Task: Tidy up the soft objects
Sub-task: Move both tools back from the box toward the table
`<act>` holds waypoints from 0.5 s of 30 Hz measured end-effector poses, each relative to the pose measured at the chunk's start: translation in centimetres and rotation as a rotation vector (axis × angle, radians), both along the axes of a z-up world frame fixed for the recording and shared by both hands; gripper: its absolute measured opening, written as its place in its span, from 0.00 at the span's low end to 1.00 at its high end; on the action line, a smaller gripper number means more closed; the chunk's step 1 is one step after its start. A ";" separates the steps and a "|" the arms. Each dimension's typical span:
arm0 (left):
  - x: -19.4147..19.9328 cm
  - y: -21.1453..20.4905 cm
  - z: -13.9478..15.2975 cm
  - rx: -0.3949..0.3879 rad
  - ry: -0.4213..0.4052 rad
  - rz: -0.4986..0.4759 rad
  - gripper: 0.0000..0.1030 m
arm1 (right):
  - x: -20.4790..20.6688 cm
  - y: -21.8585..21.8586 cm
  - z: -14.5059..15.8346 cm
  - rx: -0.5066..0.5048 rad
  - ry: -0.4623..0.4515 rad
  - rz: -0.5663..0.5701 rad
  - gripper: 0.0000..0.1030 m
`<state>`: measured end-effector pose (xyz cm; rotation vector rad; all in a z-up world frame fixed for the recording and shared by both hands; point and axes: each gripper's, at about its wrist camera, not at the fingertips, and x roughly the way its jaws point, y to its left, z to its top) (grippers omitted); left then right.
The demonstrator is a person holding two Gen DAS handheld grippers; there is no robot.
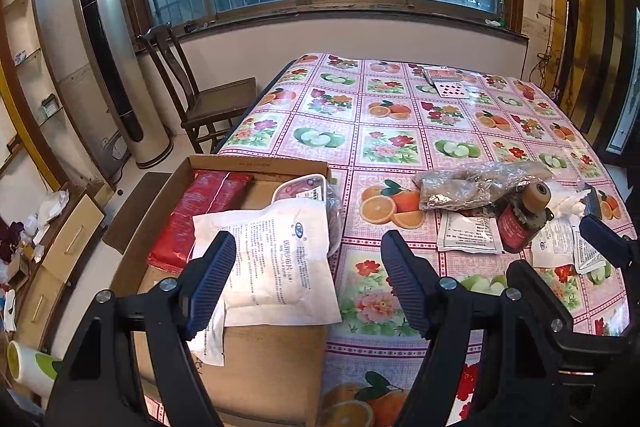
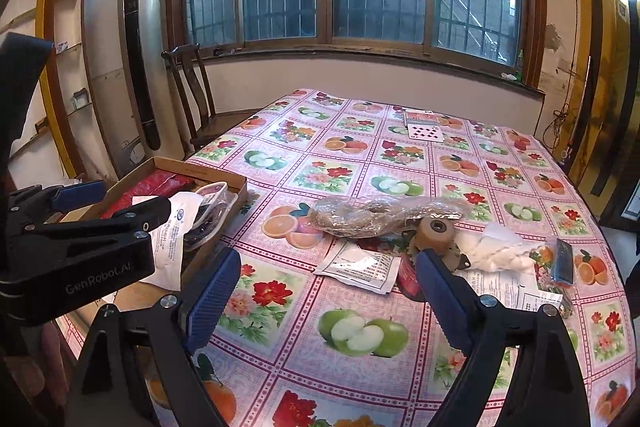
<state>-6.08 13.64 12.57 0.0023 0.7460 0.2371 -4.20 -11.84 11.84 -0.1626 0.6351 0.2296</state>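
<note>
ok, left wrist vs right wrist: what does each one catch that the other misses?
Left wrist only: the cardboard box's floor in full, with the white printed pouch lying over its edge, and drawers on the floor.

Right wrist only: the left gripper's body from the side, and the blue item beside the white wad.

Both: red packet, clear plastic bag, tape roll, playing cards, both grippers open and empty.

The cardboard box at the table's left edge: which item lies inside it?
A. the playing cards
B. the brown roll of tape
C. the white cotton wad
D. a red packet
D: a red packet lies in the cardboard box, beside a white printed pouch.
</note>
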 end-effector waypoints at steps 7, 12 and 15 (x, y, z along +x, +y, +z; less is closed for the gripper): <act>0.6 -2.6 -0.4 0.004 0.014 -0.043 0.73 | 0.0 -2.8 0.0 0.003 0.002 -0.045 0.89; 0.9 -3.7 -0.6 0.002 0.022 -0.059 0.73 | 0.1 -4.6 -0.3 0.015 0.012 -0.071 0.89; 1.1 -4.1 -0.7 0.001 0.025 -0.065 0.73 | 0.1 -5.6 -0.4 0.014 0.013 -0.084 0.89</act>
